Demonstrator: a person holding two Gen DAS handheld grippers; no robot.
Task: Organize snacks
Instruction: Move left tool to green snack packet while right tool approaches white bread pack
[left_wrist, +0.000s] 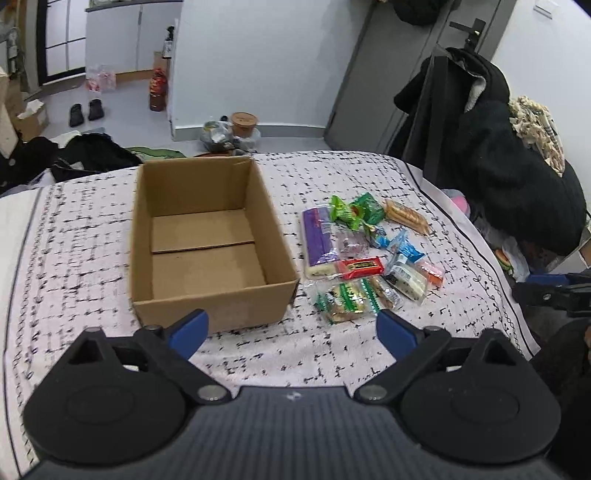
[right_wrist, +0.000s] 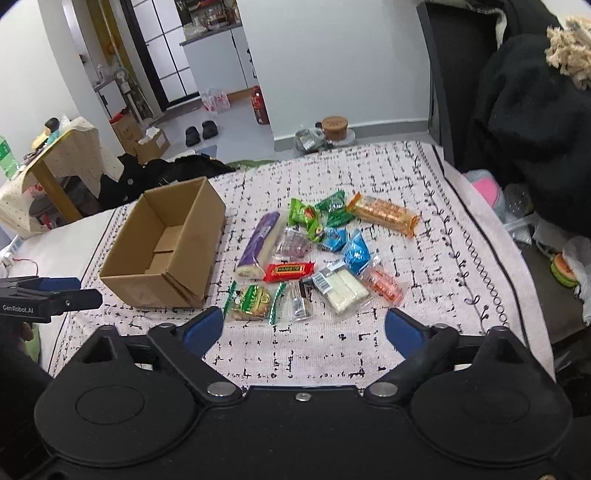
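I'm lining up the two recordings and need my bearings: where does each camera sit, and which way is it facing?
Left wrist: sits on the left gripper, held above the near edge of the patterned cloth, facing the empty cardboard box ahead; its own blue-tipped fingers show open, and the right gripper pokes in at the right edge.
Right wrist: sits on the right gripper, facing the pile of snacks; its open fingers show, with the left gripper at the left edge.
Shared: box, snacks, cloth, and the room's floor behind.

The snack wrappers' (right_wrist: 291, 269) print is too small to read; the box's (left_wrist: 207, 236) near inner wall is hidden.
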